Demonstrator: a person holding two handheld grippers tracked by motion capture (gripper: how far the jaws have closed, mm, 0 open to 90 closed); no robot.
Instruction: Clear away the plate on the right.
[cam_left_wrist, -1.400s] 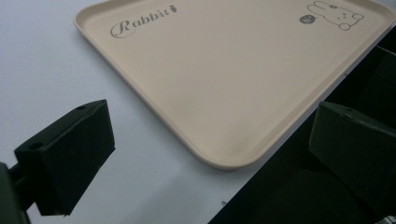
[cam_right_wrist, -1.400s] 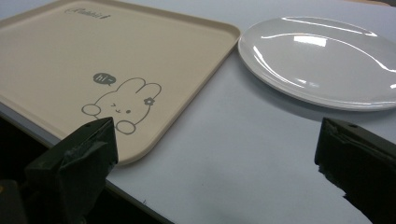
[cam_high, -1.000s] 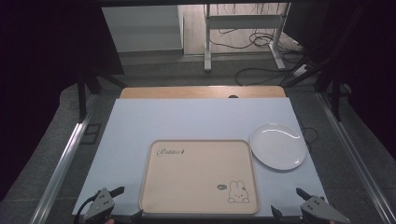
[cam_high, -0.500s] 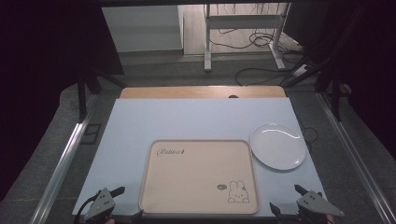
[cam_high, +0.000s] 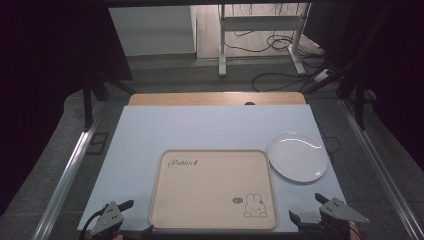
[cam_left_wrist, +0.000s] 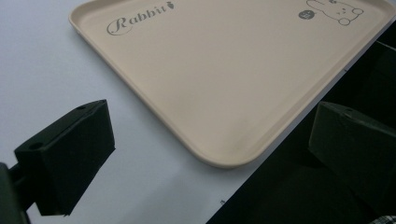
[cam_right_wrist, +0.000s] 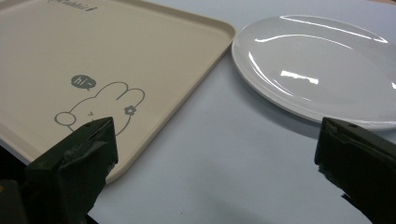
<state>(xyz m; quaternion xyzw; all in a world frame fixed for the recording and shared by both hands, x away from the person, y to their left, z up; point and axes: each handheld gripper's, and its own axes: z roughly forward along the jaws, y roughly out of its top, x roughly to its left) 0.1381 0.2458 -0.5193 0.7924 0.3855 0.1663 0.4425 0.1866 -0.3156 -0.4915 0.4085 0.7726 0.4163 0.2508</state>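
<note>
Both the left gripper (cam_high: 131, 218) and the right gripper (cam_high: 309, 208) are spread wide and hold nothing. The white plate (cam_high: 298, 156) lies just right of the beige rabbit tray (cam_high: 212, 186), its rim almost touching the tray's far right corner. Judging from this, a low approach by the right gripper could shove the shallow, glossy plate against the tray rather than get under its rim.

Left gripper (cam_high: 139, 218) sits low at the near left of the high view, jaws spread wide, nothing between them, grey plate on top. Right gripper (cam_high: 309, 208) sits low at the near right, jaws also wide apart and empty, grey plate tilted toward the right. Both point forward, well apart from each other.
</note>
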